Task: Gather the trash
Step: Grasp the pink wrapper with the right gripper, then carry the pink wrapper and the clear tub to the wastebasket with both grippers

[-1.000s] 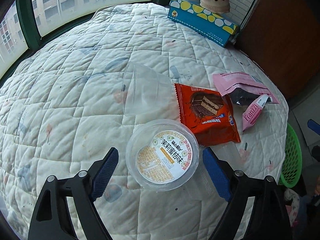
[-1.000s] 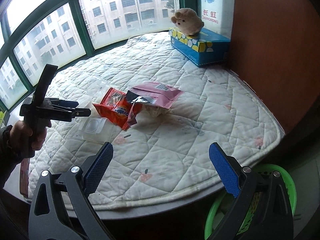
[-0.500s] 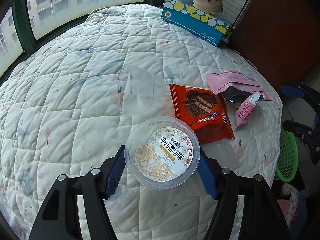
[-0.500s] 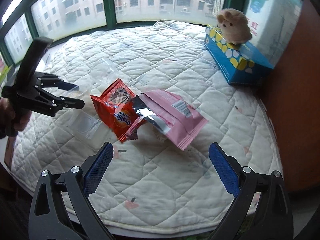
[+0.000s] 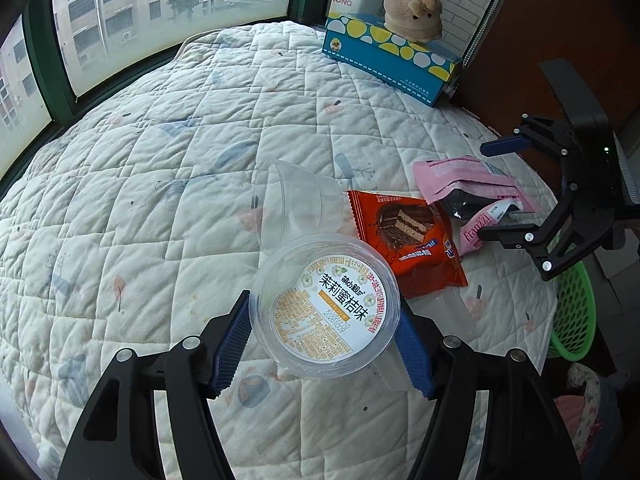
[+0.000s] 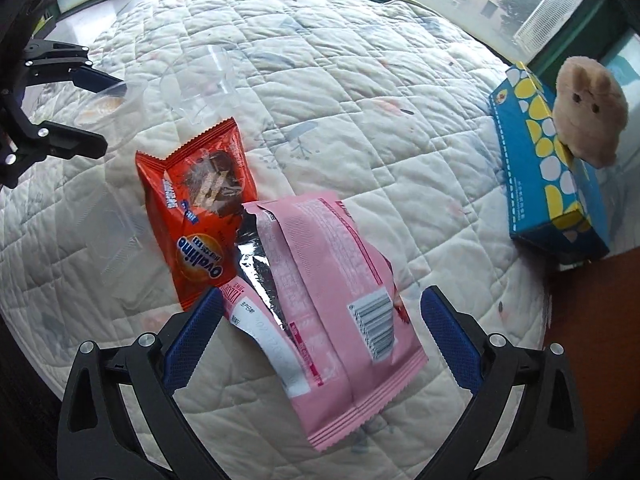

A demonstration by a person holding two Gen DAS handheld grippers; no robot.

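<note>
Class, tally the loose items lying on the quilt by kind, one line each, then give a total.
Snack wrappers: 3 (orange wrapper, pink bag, small pink wrapper)
Clear plastic containers: 2 (labelled tub, empty cup)
Tissue boxes: 1
Plush toys: 1
Total: 7

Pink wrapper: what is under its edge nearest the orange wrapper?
The torn pink wrapper overlaps one corner of the orange Ovaltine wrapper, with its silver lining showing there. Elsewhere it lies on the quilt. Anything beneath its middle is covered.

Counted on quilt: two clear plastic cups (image 5: pixel 298 204), one labelled (image 5: pixel 328 312); two pink wrappers (image 6: pixel 332 280); one orange Ovaltine wrapper (image 6: pixel 200 216); one tissue box (image 5: pixel 388 60); one plush toy (image 5: pixel 414 14); one green basket (image 5: pixel 572 316).
</note>
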